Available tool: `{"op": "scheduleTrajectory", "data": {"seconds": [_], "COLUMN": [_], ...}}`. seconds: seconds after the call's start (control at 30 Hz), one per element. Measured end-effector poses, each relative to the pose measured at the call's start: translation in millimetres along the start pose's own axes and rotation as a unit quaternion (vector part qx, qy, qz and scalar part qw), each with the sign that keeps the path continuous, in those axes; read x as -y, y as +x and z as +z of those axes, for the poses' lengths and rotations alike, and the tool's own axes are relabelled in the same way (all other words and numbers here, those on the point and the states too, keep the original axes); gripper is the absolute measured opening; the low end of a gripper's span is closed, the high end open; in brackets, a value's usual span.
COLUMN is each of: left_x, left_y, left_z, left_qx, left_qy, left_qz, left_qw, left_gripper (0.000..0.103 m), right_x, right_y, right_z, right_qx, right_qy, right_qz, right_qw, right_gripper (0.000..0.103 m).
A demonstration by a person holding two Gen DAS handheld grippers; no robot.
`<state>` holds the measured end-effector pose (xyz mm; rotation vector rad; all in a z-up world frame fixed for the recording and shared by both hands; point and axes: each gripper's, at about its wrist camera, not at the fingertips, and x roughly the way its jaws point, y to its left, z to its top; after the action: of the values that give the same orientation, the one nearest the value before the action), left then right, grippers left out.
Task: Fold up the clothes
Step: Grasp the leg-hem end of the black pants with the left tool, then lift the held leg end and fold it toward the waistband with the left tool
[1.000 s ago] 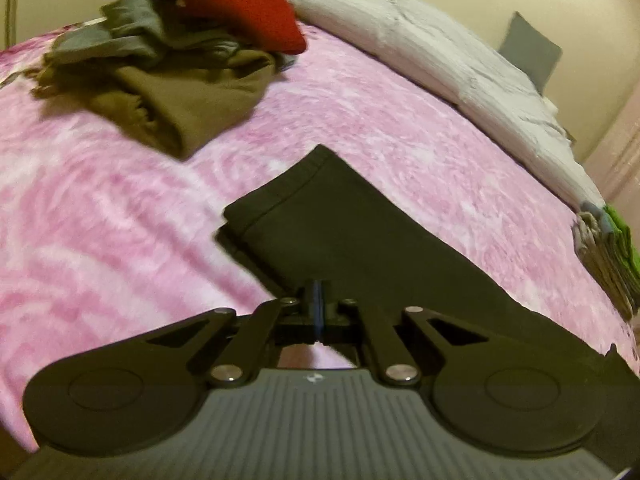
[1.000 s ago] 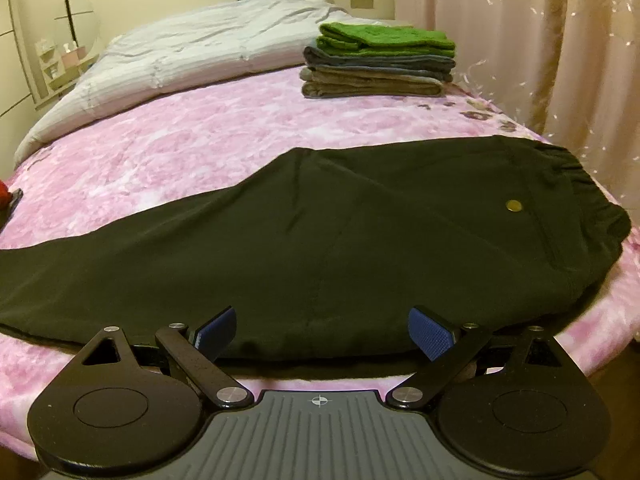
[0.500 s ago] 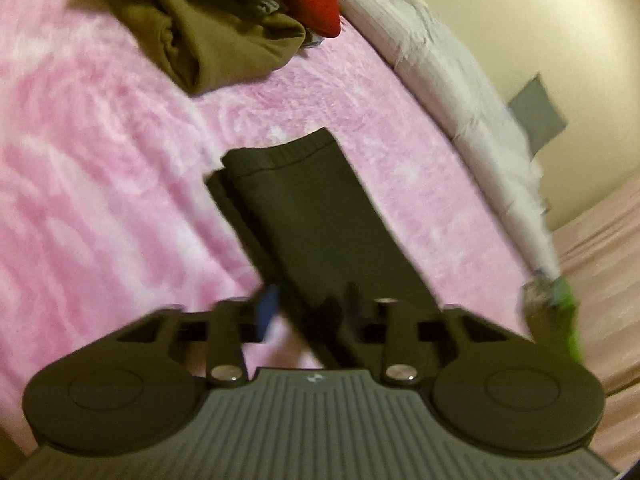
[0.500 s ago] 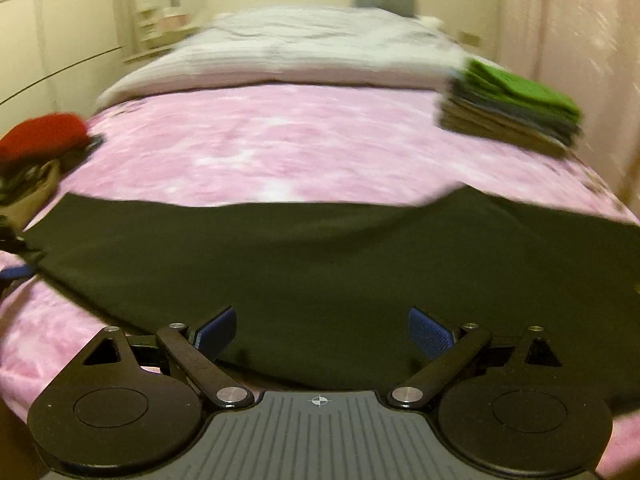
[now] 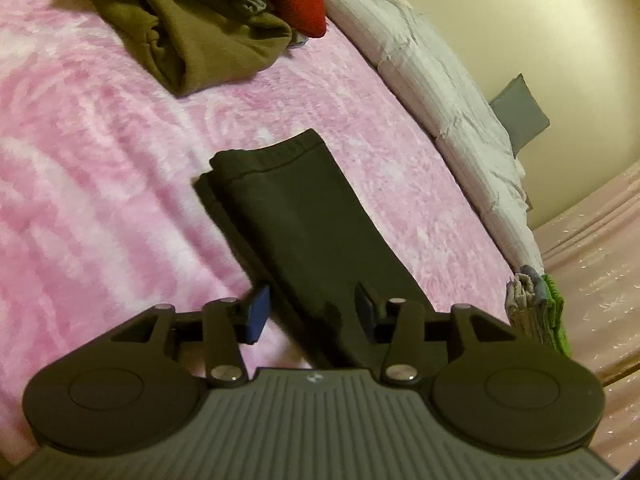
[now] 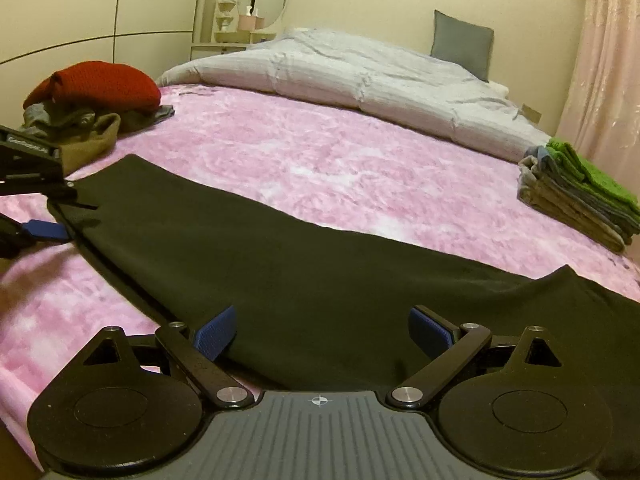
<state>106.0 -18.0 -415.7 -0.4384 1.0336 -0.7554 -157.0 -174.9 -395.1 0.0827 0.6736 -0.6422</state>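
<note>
Currently black trousers (image 6: 320, 272) lay flat, folded lengthwise, across the pink bedspread (image 6: 304, 160). Right gripper (image 6: 320, 332) stood wide over mid-leg; left gripper (image 5: 312, 312) had just been opening, straddling the leg, gripping nothing. Next: pinch cuff, fold toward waist.

A: Where do your trousers (image 6: 320, 264) lie?
B: Flat across the blanket (image 6: 304, 160), nearest you. Unfolded heap (image 6: 88, 104) far left, folded stack (image 6: 580, 196) far right, duvet (image 6: 360, 80) behind.

Dim warm light, perhaps slight blur
</note>
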Motion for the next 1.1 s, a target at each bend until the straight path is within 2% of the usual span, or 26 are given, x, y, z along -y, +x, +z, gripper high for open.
{"op": "scheduleTrajectory", "data": {"seconds": [0.1,0.13,0.23,0.33,0.47,0.57,0.67,0.77,0.9,0.97,1.1], "left_x": [2,3,2,11,41,56,43,11,-13,-11,-9], "left_y": [3,4,3,0,-10,-16,-13,-6,-8,-8,-6], "left_z": [-1,-1,0,1,1,1,0,-5,-10,-12,-20], "left_qx": [0.005,0.006,0.005,0.009,0.033,0.038,0.024,0.004,0.014,0.017,0.018], "left_qy": [0.012,0.017,0.018,0.045,0.115,0.131,0.093,0.018,-0.077,-0.081,-0.075], "left_qz": [0.006,0.011,0.010,0.002,-0.010,-0.011,0.014,0.025,-0.020,-0.029,-0.031], "left_qw": [0.9999,0.9998,0.9998,0.9989,0.9927,0.9906,0.9953,0.9995,0.9967,0.9962,0.9965], "left_gripper": [0.033,0.025,0.019,0.012,0.010,0.010,0.013,0.018,0.025,0.033,0.033], "right_x": [-5,-4,1,-1,-3,-3,0,3,4,4,4], "right_y": [4,8,8,7,8,8,7,7,6,6,6], "right_z": [-3,-6,-11,-11,-16,-17,-18,-18,-19,-20,-20], "right_qx": [-0.021,-0.031,-0.042,-0.040,-0.035,-0.034,-0.032,-0.032,-0.029,-0.029,-0.027], "right_qy": [0.018,0.029,0.065,0.059,0.058,0.059,0.059,0.060,0.059,0.059,0.060], "right_qz": [-0.008,-0.010,-0.007,-0.012,-0.015,-0.013,-0.006,0.001,0.005,0.005,0.007], "right_qw": [1.000,0.999,0.997,0.997,0.998,0.998,0.998,0.998,0.998,0.998,0.998], "right_gripper": [0.096,0.096,0.096,0.096,0.096,0.096,0.096,0.096,0.096,0.096,0.096]}}
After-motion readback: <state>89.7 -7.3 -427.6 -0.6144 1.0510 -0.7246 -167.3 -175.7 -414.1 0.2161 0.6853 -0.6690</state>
